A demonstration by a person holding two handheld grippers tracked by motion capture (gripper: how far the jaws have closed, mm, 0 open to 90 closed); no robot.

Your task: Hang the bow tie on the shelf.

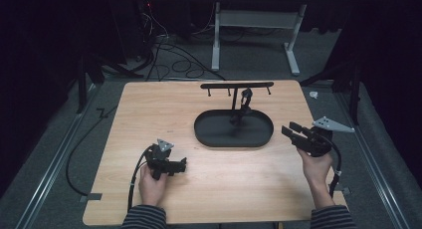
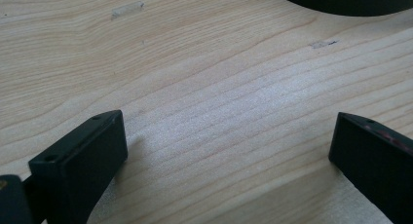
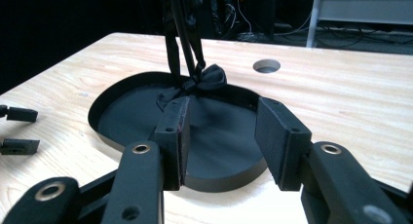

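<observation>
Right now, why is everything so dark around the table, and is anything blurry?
In the high view, light falls on the wooden table while the room around it stays nearly black. In the left gripper view, the wood shows a pale sheen between the left claw fingers, whose near edges look soft. In the right gripper view, the black bow tie blends into the black tray; the right claw looms large.

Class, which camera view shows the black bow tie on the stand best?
The right gripper view: the bow tie hangs close, its shape clear above the tray. The high view shows it small and dark; the left gripper view shows just a tray edge.
</observation>
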